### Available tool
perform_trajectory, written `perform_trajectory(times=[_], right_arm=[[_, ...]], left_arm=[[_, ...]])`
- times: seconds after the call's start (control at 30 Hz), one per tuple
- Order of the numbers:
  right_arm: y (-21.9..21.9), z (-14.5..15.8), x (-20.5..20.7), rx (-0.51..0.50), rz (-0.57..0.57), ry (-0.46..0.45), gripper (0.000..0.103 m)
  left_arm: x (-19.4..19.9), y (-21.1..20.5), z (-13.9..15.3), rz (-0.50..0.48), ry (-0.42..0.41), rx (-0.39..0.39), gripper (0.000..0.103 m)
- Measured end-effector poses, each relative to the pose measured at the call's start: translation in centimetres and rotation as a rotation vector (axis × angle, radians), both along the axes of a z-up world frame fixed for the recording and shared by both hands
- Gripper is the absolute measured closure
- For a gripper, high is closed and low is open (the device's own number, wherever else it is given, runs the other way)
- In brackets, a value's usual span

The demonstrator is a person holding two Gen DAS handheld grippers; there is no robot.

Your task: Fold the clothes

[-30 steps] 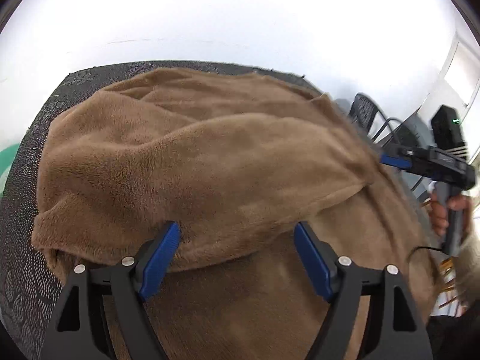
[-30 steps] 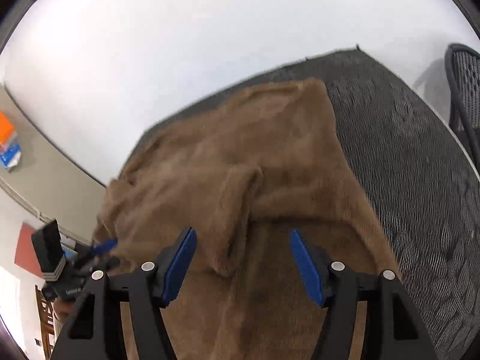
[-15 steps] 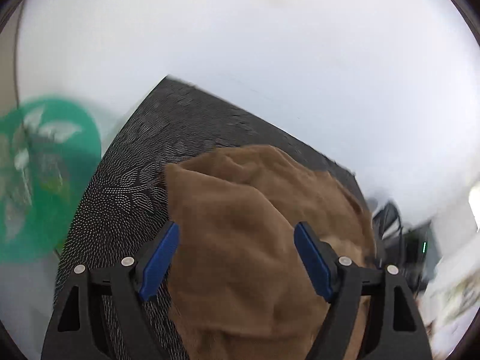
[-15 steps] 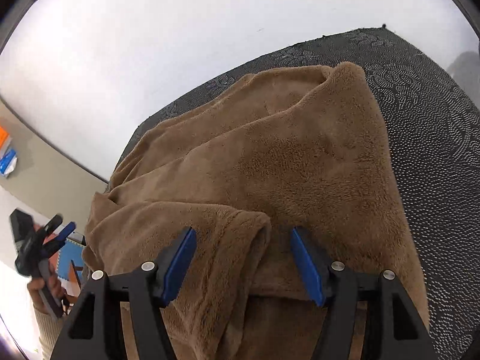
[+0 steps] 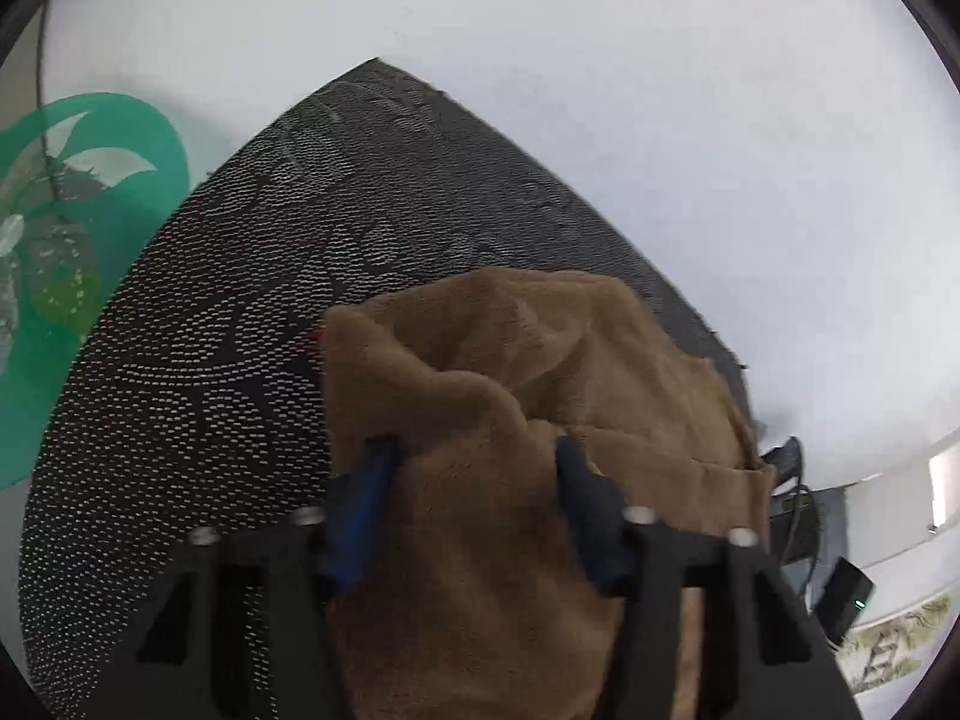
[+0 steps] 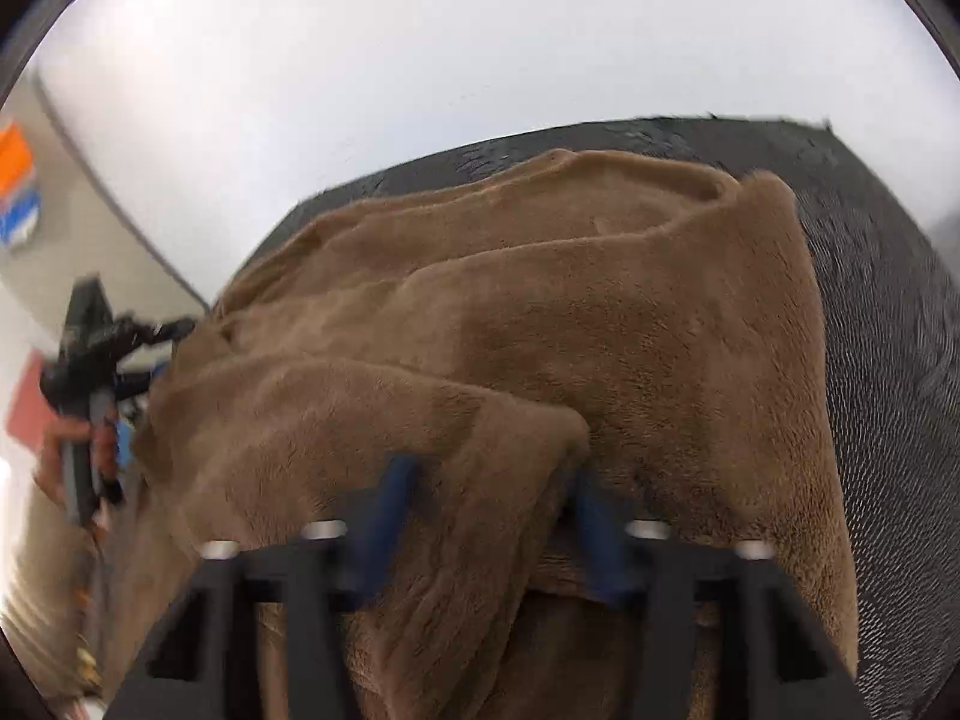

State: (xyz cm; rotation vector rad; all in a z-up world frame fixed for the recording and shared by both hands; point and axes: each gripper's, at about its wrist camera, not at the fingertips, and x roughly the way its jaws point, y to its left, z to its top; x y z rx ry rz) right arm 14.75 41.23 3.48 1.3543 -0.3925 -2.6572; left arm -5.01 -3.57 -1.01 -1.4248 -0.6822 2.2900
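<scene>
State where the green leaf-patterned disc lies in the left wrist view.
The green leaf-patterned disc lies at the far left, beside the dark woven mat on the white surface.

I can read no words, numbers or brand marks from either of my wrists. The green panel [image 5: 90, 228] off to my left bears only pale leaf shapes, no letters. The orange and blue sign [image 6: 18, 186] at the left edge of my right wrist view is too blurred to read.
</scene>
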Motion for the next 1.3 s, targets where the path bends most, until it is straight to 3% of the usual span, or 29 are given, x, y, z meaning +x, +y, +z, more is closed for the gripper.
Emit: perform_trajectory(times=[0.03,0.07,0.17,0.3,0.4,0.63,0.83,0.93,1.0,1.07,1.13,1.23,1.3], right_arm=[[-0.1,0.5,0.1,0.004,0.004,0.014,0.084],[-0.2,1.1,0.1,0.004,0.004,0.035,0.087],[0.3,4.5,0.8,-0.001,-0.025,0.145,0.087],[0.9,9.8,2.0,0.04,-0.073,0.332,0.087],[1.0,10.4,1.2,0.103,-0.088,0.355,0.087],[2.7,2.6,-3.2,0.128,-0.12,0.111,0.087],[3.2,0.2,-2.6,0.113,-0.135,0.068,0.087],[3.9,1.0,-1.3,0.08,-0.155,0.097,0.087],[4.1,1.1,-1.0,0.072,-0.159,0.097,0.087],[3.8,0.3,-1.7,0.073,-0.166,0.066,0.087],[3.9,-0.6,-2.3,0.071,-0.173,0.028,0.086],[4.1,-1.1,-2.6,0.085,-0.167,0.006,0.074],[4.1,-1.2,-2.4,0.108,-0.15,-0.003,0.049]], left_arm=[[0.1,-0.1,0.1,0.008,0.001,-0.008,0.066],[0.3,-0.3,0.3,0.02,0.007,-0.014,0.074],[1.0,-1.0,0.9,0.064,0.037,-0.016,0.084],[1.8,-1.8,1.7,0.123,0.088,-0.005,0.086],[1.3,-1.9,2.3,0.142,0.124,-0.024,0.086],[0.8,-1.9,2.0,0.138,0.09,-0.003,0.086],[2.3,-2.3,4.5,0.13,0.15,0.02,0.084],[2.8,-1.8,5.9,0.098,0.184,0.07,0.075],[3.0,-0.6,5.9,0.039,0.181,0.097,0.058],[2.5,1.3,5.3,-0.018,0.166,0.068,0.05],[1.9,3.1,4.2,-0.04,0.145,0.003,0.049],[0.3,3.3,0.8,0.02,0.044,-0.078,0.049],[0.3,3.2,0.4,0.026,0.08,-0.083,0.05]])
